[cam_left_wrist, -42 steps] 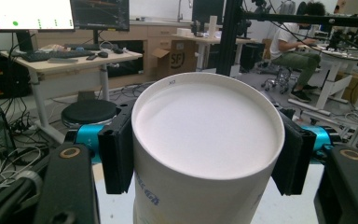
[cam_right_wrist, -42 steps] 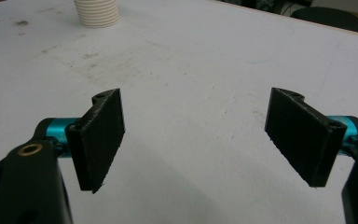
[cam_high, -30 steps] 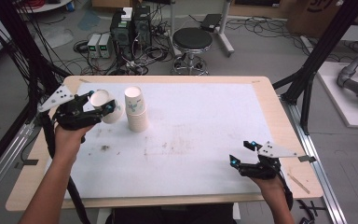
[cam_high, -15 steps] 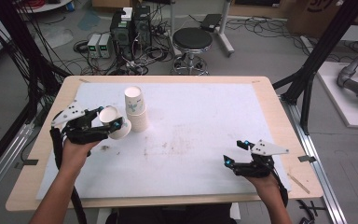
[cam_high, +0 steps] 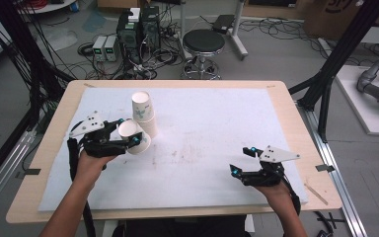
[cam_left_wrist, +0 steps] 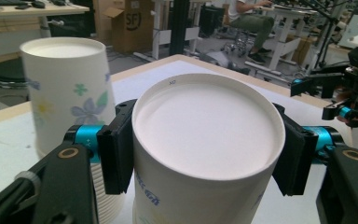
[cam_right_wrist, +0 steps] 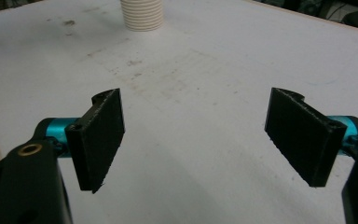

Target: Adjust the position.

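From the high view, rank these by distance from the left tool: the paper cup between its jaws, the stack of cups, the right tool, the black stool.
1. Paper cup, held upside down in the left tool.
2. Stack of cups, just behind it.
3. Right tool, across the table near the front edge.
4. Black stool, on the floor beyond the table.

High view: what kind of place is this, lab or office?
Most likely a robotics or data-collection lab. A padded worktable stands inside a black strut frame, with computers and tangled cables on the floor behind it, a stool, and part of a grey robot arm at the right.
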### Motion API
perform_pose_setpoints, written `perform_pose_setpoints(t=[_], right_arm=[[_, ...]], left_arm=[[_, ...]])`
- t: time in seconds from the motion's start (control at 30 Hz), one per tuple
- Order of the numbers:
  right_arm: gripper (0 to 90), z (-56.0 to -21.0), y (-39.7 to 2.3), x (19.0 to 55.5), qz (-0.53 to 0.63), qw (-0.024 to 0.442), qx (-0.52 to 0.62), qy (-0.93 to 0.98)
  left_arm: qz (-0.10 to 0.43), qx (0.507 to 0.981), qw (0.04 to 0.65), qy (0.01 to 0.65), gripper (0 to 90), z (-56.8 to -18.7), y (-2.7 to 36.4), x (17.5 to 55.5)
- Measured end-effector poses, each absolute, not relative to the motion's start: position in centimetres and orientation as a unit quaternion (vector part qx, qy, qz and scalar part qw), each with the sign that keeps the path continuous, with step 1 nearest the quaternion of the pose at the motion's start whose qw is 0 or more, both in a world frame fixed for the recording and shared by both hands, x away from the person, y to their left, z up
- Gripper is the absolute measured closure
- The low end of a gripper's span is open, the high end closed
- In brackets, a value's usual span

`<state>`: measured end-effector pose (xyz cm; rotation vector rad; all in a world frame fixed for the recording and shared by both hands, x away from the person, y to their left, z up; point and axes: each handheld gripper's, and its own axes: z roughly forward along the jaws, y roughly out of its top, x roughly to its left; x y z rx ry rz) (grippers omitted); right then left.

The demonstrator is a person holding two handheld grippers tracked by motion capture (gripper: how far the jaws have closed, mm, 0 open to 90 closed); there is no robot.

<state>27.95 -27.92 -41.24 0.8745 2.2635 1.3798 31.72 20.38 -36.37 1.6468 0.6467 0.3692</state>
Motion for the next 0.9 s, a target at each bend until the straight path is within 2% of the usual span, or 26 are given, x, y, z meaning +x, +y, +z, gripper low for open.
perform_pose_setpoints(t=[0.9], right_arm=[[20.3,-39.4,-21.0,30.1,0.508,0.125,0.206,0.827]], left_arm=[[0.088,0.748,0.619,0.221,33.9,-37.5,14.4,31.5]])
